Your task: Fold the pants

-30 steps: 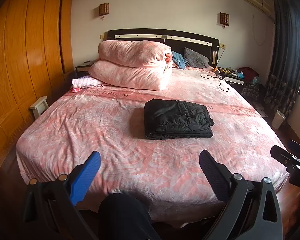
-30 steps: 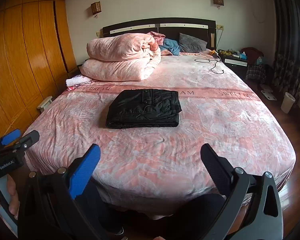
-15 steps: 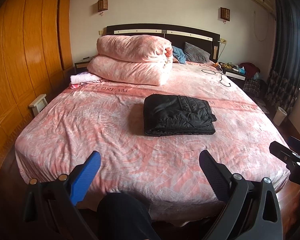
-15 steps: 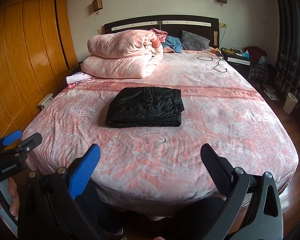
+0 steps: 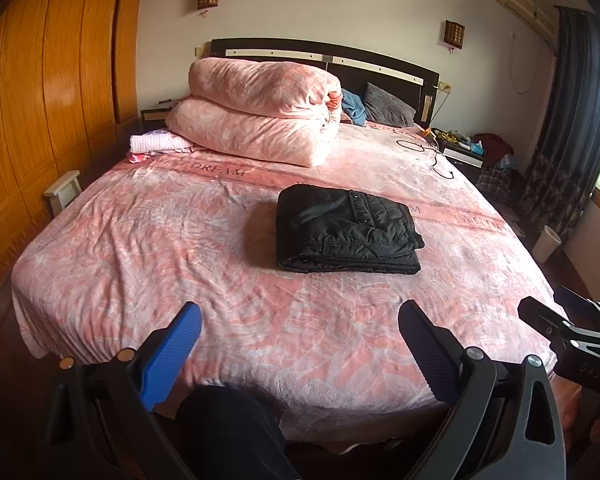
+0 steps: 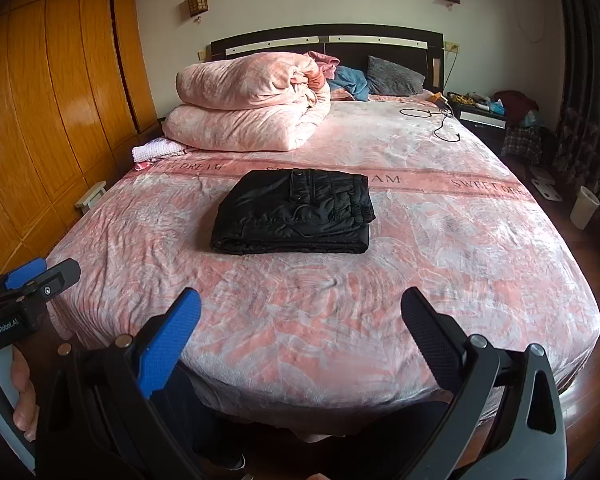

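The black pants are lying folded into a thick, neat rectangle near the middle of the pink bed, with nothing touching them. The left gripper is hovering over the foot of the bed at 6 o'clock from the pants, well apart from them; its blue and black fingers are standing spread wide and holding nothing. The right gripper is hanging beside it in the same manner, jaws gaping wide and empty, with the pants sitting ahead of it at about 12 o'clock. In the right wrist view the left gripper is showing at 9 o'clock, with a hand wrapping its handle. In the left wrist view the right gripper is showing at the 3 o'clock edge. A folded pink quilt is sitting at 11 o'clock from the pants, up by the dark headboard, and a grey pillow is lying just to the right of the quilt. A black cable is trailing over the bed at 1 o'clock from the pants. A wooden wardrobe is lining the wall at 9 o'clock.
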`<state>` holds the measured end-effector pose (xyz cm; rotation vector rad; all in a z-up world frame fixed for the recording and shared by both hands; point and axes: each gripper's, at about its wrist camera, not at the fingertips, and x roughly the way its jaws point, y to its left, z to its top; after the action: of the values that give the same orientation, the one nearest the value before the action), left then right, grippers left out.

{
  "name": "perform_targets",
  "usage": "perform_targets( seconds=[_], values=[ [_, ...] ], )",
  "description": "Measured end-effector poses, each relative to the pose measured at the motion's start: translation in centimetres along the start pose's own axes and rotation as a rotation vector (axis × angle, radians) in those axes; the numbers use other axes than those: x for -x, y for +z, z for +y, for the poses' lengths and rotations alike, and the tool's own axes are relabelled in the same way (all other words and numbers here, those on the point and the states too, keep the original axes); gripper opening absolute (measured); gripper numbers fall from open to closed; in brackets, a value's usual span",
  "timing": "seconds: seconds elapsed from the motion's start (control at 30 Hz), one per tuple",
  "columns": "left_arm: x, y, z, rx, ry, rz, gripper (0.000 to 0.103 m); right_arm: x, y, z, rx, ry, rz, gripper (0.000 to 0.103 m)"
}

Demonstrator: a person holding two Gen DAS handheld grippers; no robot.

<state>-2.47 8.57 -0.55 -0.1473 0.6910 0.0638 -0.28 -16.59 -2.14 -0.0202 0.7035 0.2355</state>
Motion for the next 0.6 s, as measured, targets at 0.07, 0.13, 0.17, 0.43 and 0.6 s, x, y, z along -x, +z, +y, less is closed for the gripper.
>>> perform_targets(
  seconds=[0.07,0.13,0.17,0.43,0.6],
  values=[
    [-0.05,0.15,0.03,-0.004,0.012,-0.003,0.099,-0.12,0.13,0.07,0.003,-0.002,-0.001,0.1],
    [-0.08,0.25,0.02,-0.007,0.016,-0.004,0.099,-0.17,0.15,0.09,0.003,-0.001,0.001,0.1],
    [-0.07,0.24,0.02,-0.006,0.016,-0.003,0.099,-0.13,0.13,0.09,0.004,-0.002,0.001,0.1],
    [-0.12,0.37,-0.31,-0.025,0.0,-0.016,0.099,-0.36,0.24,0.22,0.004,-0.001,0.004,0.1],
    [0.06,0.4,-0.37,-0.031,-0.012,-0.039,0.099,-0.41,0.22,0.24,0.006,0.0,0.005,0.1]
  ],
)
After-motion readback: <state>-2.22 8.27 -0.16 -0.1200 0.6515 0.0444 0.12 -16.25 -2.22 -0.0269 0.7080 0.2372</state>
